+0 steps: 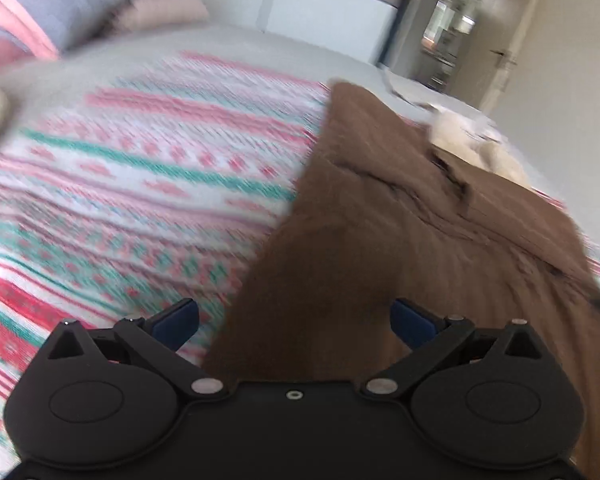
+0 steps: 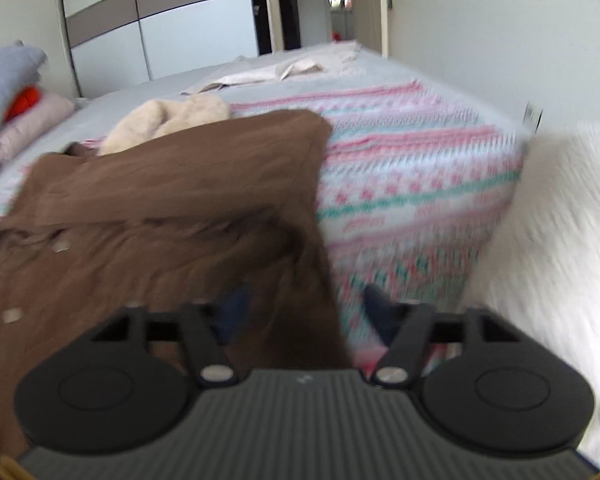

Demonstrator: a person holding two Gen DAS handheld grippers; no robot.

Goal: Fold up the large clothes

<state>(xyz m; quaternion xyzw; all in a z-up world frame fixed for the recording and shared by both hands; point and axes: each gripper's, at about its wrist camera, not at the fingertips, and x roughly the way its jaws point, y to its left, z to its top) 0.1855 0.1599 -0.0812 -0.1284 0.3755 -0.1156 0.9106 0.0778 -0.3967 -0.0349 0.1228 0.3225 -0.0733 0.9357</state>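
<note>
A large brown buttoned garment (image 1: 420,216) lies on a bed with a pink, white and green patterned blanket (image 1: 140,160). In the left wrist view my left gripper (image 1: 296,320) is open, its blue-padded fingers standing wide apart over the garment's near left edge. In the right wrist view the same brown garment (image 2: 160,208) spreads to the left, its right edge running down between the fingers. My right gripper (image 2: 304,312) is open over that edge and the blanket (image 2: 420,168). Neither gripper holds cloth.
A cream fluffy garment (image 2: 172,120) lies beyond the brown one. Folded clothes (image 2: 16,92) are stacked at the far left of the bed. A white wall (image 2: 560,260) runs close along the bed's right side. A wardrobe (image 2: 180,20) stands behind.
</note>
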